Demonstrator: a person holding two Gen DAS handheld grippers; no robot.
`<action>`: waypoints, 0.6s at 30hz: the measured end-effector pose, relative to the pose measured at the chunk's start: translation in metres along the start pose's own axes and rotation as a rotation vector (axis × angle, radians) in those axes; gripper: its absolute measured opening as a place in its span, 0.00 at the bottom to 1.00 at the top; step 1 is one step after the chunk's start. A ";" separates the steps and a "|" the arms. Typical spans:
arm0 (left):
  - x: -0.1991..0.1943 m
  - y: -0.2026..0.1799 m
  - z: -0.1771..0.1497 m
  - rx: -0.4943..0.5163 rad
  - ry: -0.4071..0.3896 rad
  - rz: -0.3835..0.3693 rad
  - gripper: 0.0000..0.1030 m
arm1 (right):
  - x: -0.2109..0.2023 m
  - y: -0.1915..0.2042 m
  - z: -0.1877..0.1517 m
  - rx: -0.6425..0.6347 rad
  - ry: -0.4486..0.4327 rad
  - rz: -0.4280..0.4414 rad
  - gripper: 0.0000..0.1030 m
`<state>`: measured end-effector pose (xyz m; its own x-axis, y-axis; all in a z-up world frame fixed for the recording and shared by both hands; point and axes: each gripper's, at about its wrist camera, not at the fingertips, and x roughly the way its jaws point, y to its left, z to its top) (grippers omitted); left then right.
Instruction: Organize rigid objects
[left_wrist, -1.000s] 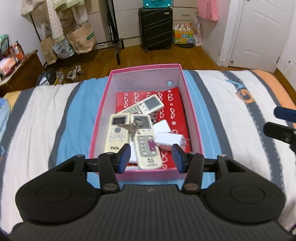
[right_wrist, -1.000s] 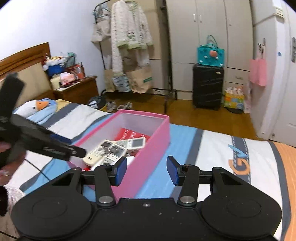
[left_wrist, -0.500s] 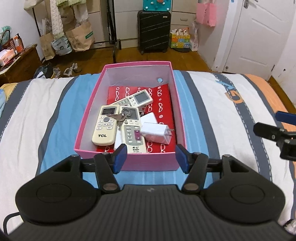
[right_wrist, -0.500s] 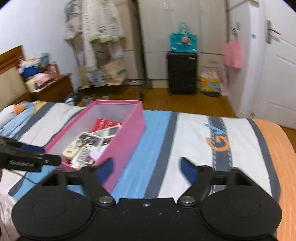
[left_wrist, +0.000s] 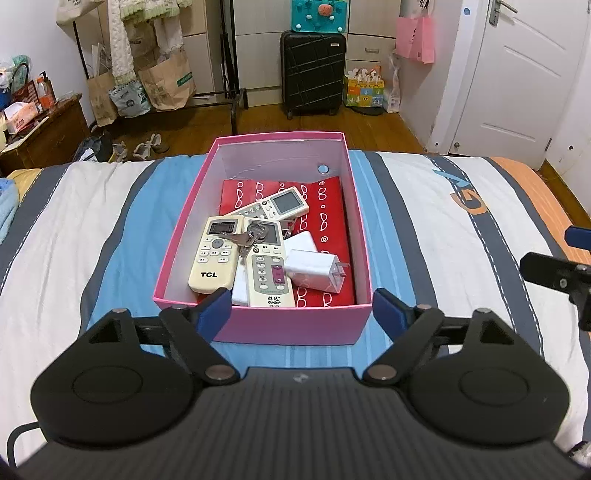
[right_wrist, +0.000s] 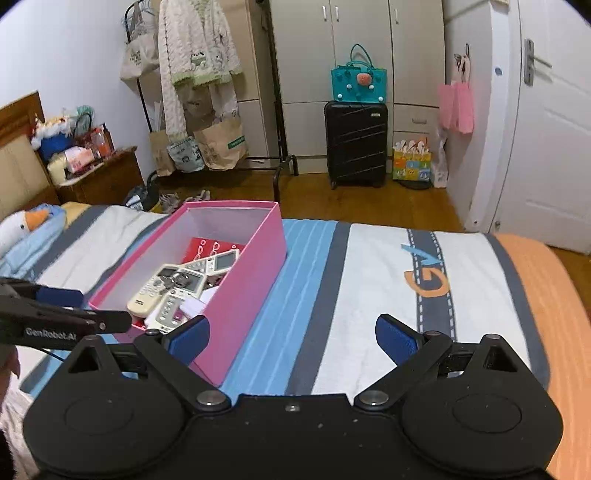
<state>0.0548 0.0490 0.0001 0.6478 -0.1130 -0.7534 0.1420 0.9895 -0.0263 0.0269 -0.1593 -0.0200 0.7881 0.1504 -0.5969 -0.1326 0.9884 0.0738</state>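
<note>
A pink box sits on the striped bed; it also shows in the right wrist view. Inside lie three cream remotes, one marked TCL, a bunch of keys, a white charger plug and a red patterned card. My left gripper is open and empty, just in front of the box's near wall. My right gripper is open and empty over the bed, to the right of the box.
The bed's striped cover spreads right of the box. A goose plush lies at the bed's left. Beyond the bed's far edge are a black suitcase, a clothes rack and a white door.
Both grippers have opened wider. The left gripper has drawn back and up from the box. The right gripper has swung right, away from the box, then back a little.
</note>
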 end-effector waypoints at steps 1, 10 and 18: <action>0.000 0.000 0.000 -0.001 -0.001 0.003 0.85 | 0.000 0.000 0.000 0.002 -0.001 0.007 0.95; -0.007 0.002 -0.001 -0.035 -0.017 0.001 0.87 | -0.002 0.003 -0.004 -0.006 0.006 -0.013 0.95; -0.006 0.007 -0.001 -0.079 0.021 0.016 0.92 | -0.003 0.006 -0.003 -0.014 0.019 -0.077 0.95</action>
<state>0.0511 0.0570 0.0035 0.6333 -0.0960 -0.7679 0.0715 0.9953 -0.0655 0.0223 -0.1535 -0.0204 0.7846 0.0734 -0.6157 -0.0809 0.9966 0.0158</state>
